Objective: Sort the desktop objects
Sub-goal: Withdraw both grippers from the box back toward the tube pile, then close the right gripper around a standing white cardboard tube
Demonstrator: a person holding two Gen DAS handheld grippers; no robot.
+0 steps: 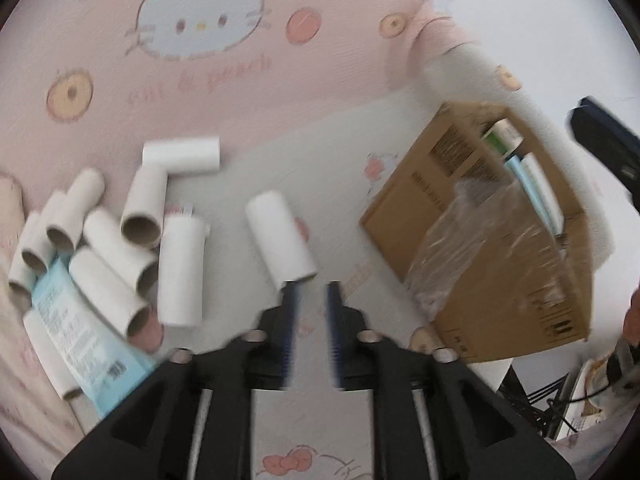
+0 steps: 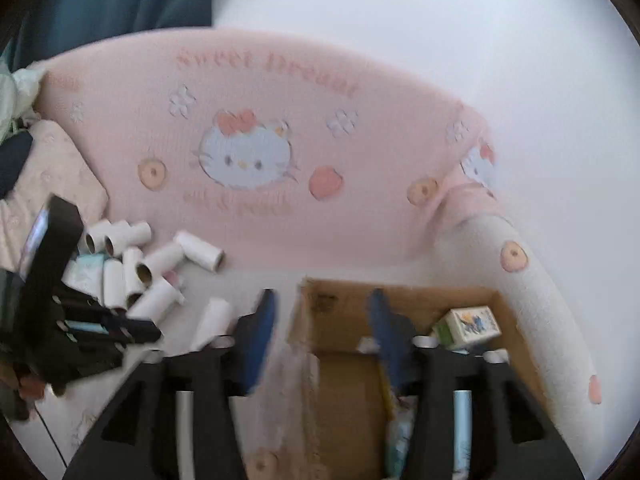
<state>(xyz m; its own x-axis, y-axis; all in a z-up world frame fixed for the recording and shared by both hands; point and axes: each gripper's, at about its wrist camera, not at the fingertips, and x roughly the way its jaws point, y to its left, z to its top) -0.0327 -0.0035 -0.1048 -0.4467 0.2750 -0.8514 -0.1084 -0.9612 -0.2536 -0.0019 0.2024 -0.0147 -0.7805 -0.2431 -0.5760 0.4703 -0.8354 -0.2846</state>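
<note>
Nearest the lens, the left gripper (image 1: pixel 311 284) hung released, jaws apart, one tip just beside a lone white paper roll (image 1: pixel 280 236) on the pink cat-print blanket (image 1: pixel 240 92). Right gripper (image 2: pixel 322 300) gaped empty over the cardboard box (image 2: pixel 400 300) at the blanket's right edge. Cardboard tubes (image 1: pixel 100 240) were piled leftward.

In the left wrist view, a heap of cardboard tubes (image 1: pixel 100 240) lies at the left of the frame on a blanket (image 1: pixel 280 100), with a flat packet (image 1: pixel 80 320) among them at lower left. One lone tube (image 1: pixel 280 236) lies at centre, apart from the heap. A cardboard box (image 1: pixel 480 260) sits at right. In the right wrist view, a small carton (image 2: pixel 468 326) lies inside the box, at lower right.
</note>
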